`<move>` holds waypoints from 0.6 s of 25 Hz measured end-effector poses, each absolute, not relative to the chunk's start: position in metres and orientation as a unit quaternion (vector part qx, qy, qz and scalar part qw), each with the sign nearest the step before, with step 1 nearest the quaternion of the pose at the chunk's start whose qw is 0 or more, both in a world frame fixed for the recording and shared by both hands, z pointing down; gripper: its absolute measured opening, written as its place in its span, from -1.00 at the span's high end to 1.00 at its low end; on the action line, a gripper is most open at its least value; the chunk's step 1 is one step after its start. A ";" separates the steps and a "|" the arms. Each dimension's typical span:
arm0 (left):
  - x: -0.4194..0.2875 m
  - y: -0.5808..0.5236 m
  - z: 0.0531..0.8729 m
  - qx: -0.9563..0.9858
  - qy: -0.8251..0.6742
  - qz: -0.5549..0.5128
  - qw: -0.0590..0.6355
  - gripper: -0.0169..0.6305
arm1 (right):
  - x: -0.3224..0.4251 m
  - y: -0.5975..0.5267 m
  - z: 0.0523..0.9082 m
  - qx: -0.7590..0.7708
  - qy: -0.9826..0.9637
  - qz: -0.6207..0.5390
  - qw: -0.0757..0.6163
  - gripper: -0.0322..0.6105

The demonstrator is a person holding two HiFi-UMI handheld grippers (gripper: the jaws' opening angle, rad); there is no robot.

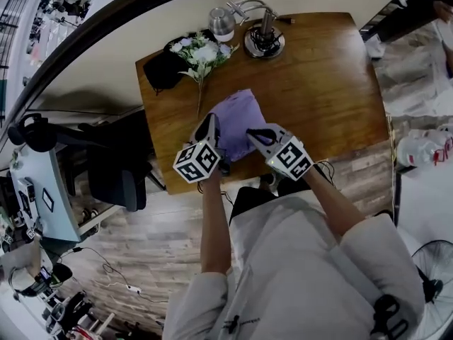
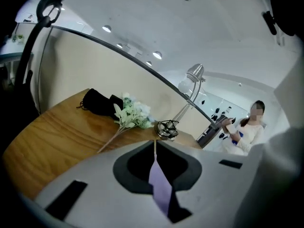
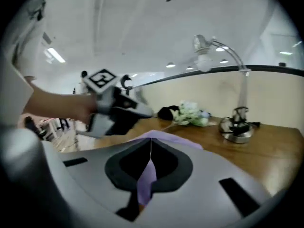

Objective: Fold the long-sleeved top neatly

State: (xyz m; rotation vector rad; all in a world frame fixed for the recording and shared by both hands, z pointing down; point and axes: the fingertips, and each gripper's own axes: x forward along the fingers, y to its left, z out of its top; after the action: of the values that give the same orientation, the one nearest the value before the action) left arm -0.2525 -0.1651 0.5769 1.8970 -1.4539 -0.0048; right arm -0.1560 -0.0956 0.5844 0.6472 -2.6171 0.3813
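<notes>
Your left gripper (image 1: 211, 127) is clamped on a fold of the purple long-sleeved top (image 1: 239, 115). Its own view shows the jaws together with a thin strip of lilac cloth pinched in the seam. Your right gripper (image 1: 252, 134) has the same hold: jaws together, with a purple tongue of fabric caught between them. Both grips sit on the near edge of the garment, one to its left and one to its right, low in the centre of the head view. That reads as a two-point hold meant to keep the edge taut, so you can lift it and lay it over in one even fold.

The top lies bunched on the table (image 1: 318, 91), close to the near edge, with most of its bulk running away from you toward the middle of the frame. It is too crumpled to tell whether you hold hem, shoulder or sleeves.

The table's other things are parked along the far side, upper centre of the head view. There is a spray of artificial flowers (image 1: 203, 53), with a black pouch (image 1: 163, 69) to its left and a desk lamp (image 1: 263, 40) to its right. All are well apart from the cloth, so the folding area has room.

As for writing, nothing legible shows. The marker cube (image 1: 197, 163) on each gripper carries black-and-white square patterns, not letters, and I see no brand or label on the top, lamp or pouch
</notes>
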 end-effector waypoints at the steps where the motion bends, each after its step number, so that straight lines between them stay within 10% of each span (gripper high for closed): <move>1: -0.246 -0.158 0.582 0.731 -0.573 -0.004 0.370 0.85 | -0.151 -0.116 0.591 0.271 -0.928 0.146 0.210 0.88; 15: -0.259 -0.098 0.633 0.667 -0.664 0.049 0.335 0.85 | -0.110 -0.125 0.633 0.346 -0.886 0.225 0.213 0.89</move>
State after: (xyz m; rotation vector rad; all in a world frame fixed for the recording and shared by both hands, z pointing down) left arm -0.2586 -0.0975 0.6333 1.7393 -1.7329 0.1272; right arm -0.1098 -0.1246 0.6329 0.9614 -2.4581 0.6238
